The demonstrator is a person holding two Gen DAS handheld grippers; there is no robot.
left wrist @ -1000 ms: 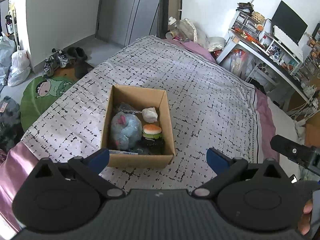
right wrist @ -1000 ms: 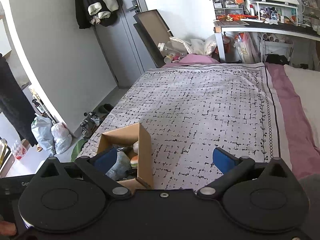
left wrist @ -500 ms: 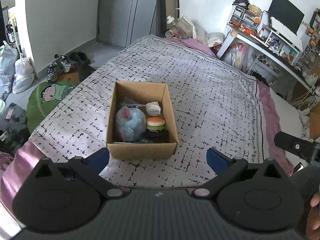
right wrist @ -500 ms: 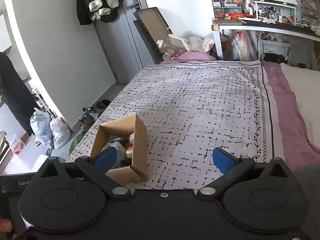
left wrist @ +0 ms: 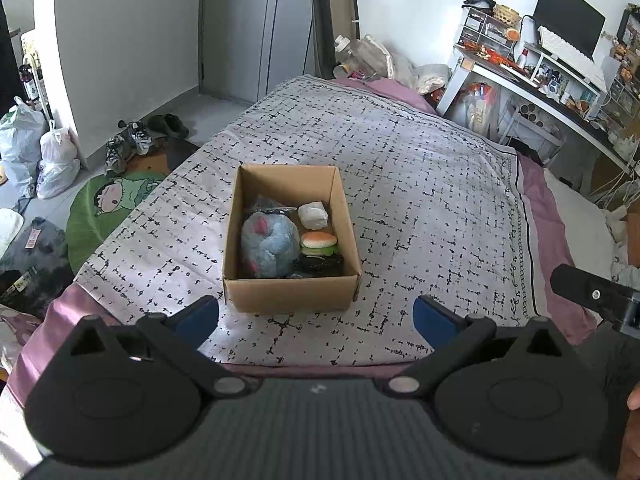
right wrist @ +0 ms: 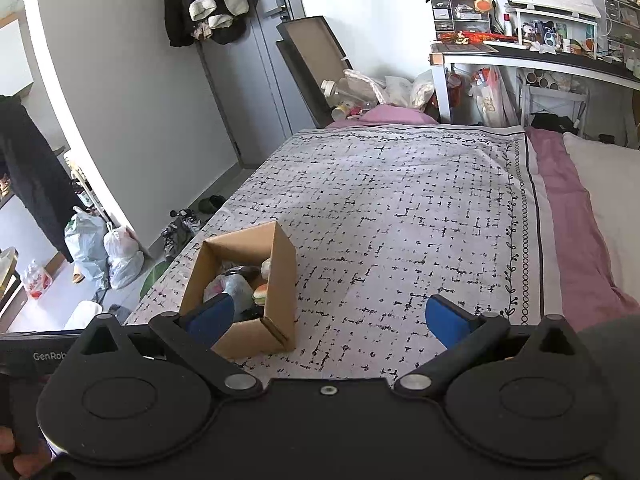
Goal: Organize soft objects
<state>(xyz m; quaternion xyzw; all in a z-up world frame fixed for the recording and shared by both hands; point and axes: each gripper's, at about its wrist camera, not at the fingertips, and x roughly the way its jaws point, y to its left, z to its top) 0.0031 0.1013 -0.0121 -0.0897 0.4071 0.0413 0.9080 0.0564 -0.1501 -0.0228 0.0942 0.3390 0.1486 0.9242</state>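
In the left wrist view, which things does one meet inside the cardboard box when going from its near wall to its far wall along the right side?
Inside the cardboard box, along its right side: black soft item → burger toy → white lumpy toy. The blue plush lies to their left.

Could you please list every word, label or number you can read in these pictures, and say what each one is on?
"GenRob", cut off by the right gripper's body: white letters on the black left gripper, seen at the left edge of the right wrist view.

Too small or blurred to read: the print on the packets under the desk, the tag on the dark bag on the floor, and the small items on the desk shelves.
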